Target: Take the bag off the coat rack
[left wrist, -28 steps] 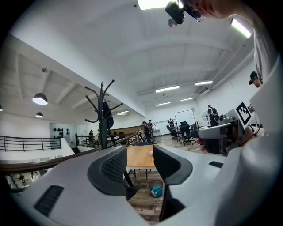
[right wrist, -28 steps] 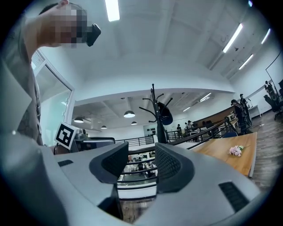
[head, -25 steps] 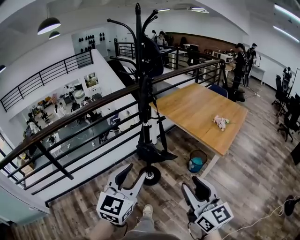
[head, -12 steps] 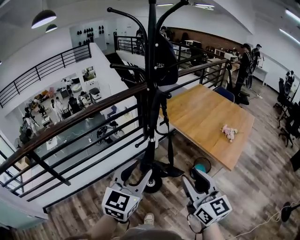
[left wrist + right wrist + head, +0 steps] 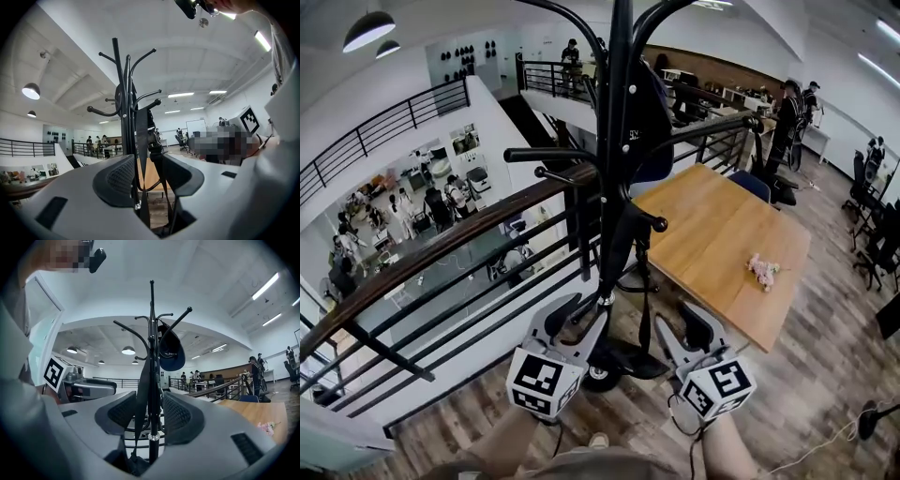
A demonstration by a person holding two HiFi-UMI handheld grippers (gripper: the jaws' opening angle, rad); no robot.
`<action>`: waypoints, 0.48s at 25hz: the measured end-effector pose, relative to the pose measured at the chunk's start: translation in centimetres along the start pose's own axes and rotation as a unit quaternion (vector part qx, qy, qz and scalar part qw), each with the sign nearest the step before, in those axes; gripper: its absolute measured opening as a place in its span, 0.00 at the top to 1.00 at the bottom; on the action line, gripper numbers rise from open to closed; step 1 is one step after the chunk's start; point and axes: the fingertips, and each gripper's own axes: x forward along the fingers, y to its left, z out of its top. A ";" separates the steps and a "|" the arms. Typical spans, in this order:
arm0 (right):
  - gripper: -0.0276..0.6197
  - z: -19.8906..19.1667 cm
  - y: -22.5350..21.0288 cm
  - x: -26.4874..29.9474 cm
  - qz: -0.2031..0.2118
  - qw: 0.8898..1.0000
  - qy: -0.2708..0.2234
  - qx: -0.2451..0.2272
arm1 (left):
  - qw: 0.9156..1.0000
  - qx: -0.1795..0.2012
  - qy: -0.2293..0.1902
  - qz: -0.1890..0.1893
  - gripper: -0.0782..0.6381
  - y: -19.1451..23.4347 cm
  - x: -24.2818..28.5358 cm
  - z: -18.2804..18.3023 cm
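A black coat rack [image 5: 615, 169] stands by the railing, with a dark cap [image 5: 652, 117] on an upper hook. A black bag [image 5: 630, 360] hangs low near the rack's base on a long strap [image 5: 641, 281]. My left gripper [image 5: 581, 314] is open just left of the pole. My right gripper [image 5: 678, 323] is open just right of it, and the bag lies between them. In the left gripper view the strap [image 5: 143, 154] runs through the gap of the left gripper [image 5: 147, 173], untouched. In the right gripper view the pole [image 5: 152, 380] and strap [image 5: 142, 394] stand beyond the right gripper [image 5: 149, 411].
A dark railing with a wooden handrail [image 5: 441, 251] runs behind the rack, over a drop to a lower floor. A wooden table [image 5: 712, 234] with a pink plush toy [image 5: 764, 270] stands to the right. People [image 5: 787, 112] stand far back right.
The view has closed in on the rack. Both grippers have risen and moved forward to either side of the pole and the low-hanging bag.
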 end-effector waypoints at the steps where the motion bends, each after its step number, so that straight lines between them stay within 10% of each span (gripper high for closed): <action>1: 0.66 0.6 0.0 0.9 -0.001 1.000 0.001 -0.003 | 1.000 0.000 -0.001 -0.002 0.61 0.7 0.4 0.4; 12: 0.65 1.3 -2.1 7.3 0.023 0.999 0.021 -0.023 | 1.000 -0.008 0.022 -0.004 0.61 1.7 6.4 0.2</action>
